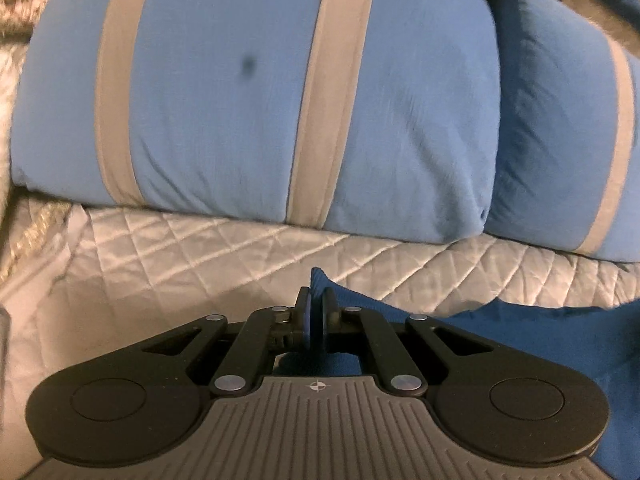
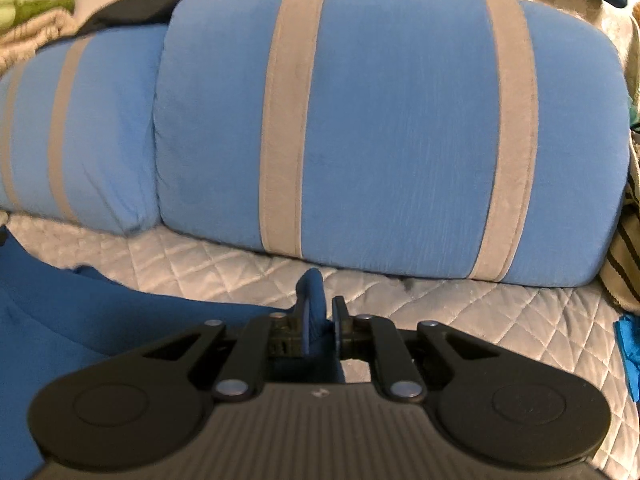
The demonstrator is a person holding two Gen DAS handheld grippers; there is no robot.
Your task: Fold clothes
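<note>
Fingers (image 1: 307, 312) pinching blue garment (image 1: 520, 340), striped cushions (image 1: 280, 100) ahead

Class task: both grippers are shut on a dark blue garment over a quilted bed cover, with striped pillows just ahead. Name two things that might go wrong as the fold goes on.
1. Each gripper, left and right, pinches only a small bunch of the dark blue garment, so the cloth may slip free when pulled.
2. The light blue pillows with grey stripes lie close ahead on the quilted white bed cover; a forward fold could catch against them.
</note>
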